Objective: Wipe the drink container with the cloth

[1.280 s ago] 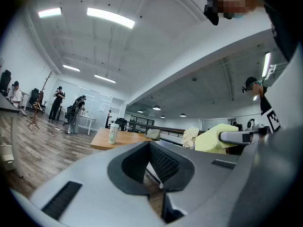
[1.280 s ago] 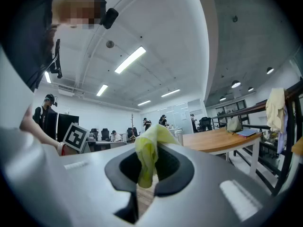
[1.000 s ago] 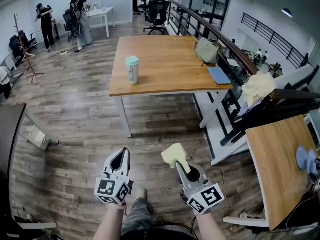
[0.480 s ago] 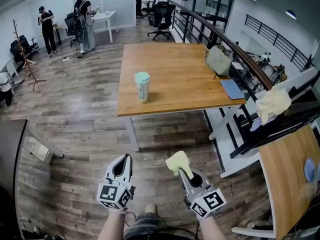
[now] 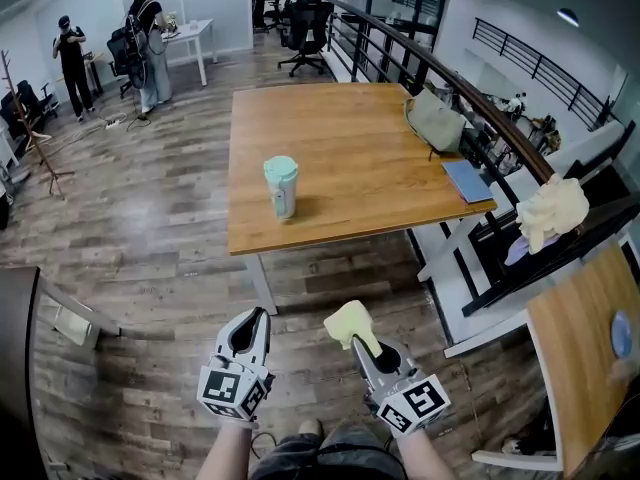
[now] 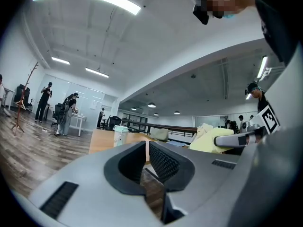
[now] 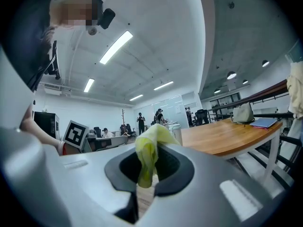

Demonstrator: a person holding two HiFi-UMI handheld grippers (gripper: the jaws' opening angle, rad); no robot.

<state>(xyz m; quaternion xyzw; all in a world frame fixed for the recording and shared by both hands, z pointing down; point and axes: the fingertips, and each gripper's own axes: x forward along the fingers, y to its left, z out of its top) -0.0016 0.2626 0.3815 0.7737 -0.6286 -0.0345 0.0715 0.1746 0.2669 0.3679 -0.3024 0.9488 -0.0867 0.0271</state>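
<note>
A pale green drink container (image 5: 281,186) with a lid stands upright near the front left edge of the wooden table (image 5: 350,168); it also shows small in the left gripper view as the container (image 6: 120,135). My left gripper (image 5: 257,317) hangs over the floor short of the table, jaws shut with nothing in them. My right gripper (image 5: 361,337) is beside it, shut on a yellow cloth (image 5: 350,322) that sticks out past its jaws, seen again as the cloth (image 7: 149,150) in the right gripper view. Both grippers are well short of the container.
A grey bag (image 5: 438,123) and a blue notebook (image 5: 466,180) lie on the table's right side. A railing (image 5: 470,93) runs behind it, with a cream cloth (image 5: 550,211) draped nearby. A second wooden table (image 5: 590,358) is at the right. People (image 5: 145,43) stand far left.
Both grippers have come forward toward the wooden table; the table and container now sit closer and lower in the head view. The right gripper keeps the cloth, the left stays shut.
</note>
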